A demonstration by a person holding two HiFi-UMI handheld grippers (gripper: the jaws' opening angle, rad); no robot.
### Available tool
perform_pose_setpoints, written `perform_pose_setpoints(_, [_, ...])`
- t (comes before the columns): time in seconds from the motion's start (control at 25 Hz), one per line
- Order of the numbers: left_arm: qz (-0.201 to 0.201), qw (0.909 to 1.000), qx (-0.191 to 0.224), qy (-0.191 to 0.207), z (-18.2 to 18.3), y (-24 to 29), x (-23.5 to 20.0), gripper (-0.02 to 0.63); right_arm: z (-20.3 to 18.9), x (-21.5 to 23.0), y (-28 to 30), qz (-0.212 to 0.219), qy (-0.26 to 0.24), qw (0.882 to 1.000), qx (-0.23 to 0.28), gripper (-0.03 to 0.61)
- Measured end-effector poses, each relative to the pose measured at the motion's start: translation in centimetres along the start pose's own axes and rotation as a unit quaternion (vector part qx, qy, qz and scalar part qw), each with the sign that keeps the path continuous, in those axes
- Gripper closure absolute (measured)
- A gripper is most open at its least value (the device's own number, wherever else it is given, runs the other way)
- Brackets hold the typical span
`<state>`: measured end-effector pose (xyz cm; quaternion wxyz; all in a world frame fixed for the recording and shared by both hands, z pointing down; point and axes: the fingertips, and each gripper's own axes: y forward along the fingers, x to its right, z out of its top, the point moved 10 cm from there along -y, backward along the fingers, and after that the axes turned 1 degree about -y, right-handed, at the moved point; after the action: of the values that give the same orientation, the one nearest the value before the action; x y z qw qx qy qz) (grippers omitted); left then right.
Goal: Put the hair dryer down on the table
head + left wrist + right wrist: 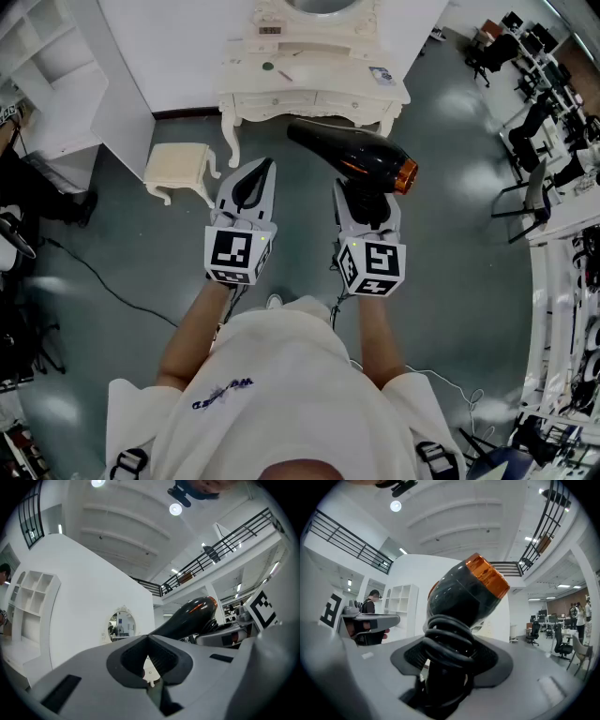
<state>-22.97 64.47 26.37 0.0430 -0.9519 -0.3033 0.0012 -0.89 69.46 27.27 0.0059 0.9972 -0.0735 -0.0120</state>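
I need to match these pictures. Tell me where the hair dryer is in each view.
Head view: hair dryer in the upper half, just right of centre, held in the right gripper.
Left gripper view: right of centre, beyond the jaws.
Right gripper view: centre, handle between the jaws.
Shared landmark: white shelf unit, at left in all three.

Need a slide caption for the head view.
Right gripper holds black hair dryer by its handle; left gripper empty, dressing table ahead.
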Motion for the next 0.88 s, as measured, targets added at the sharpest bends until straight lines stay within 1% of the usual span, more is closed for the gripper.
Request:
perform_pose_setpoints(0.16, [-0.006,1.0,0.0,0.003,-0.1,0.7,-0.3,0.603,0.0,0.0,0.2,-0.002,-0.002,1.0,0.0,0.303])
perform_pose_setpoints(0.44, [-0.006,1.0,0.003,0.0,-0.4,0.5,-0.5,0.603,-0.2,-0.2,-0.1,0.0,0.0,1.0,0.001,0.304])
perform_pose_setpoints(0.6, [-0.002,1.0,-0.003,-0.001,-0.7,0.2,-0.7,0.603,-0.3,-0.1,0.0,-0.004,0.002,1.0,-0.005,0.304])
perform_pose_setpoints(0.76, [0.006,0.9999,-0.011,0.007,-1.1,-0.4,-1.0,0.603,-0.4,-0.1,-0.1,0.002,0.012,1.0,-0.006,0.302])
perform_pose_setpoints(0.88, [0.009,0.9999,-0.011,0.005,-1.2,-0.5,-1.5,0.603,-0.5,-0.1,-0.1,0.004,0.018,1.0,-0.006,0.302])
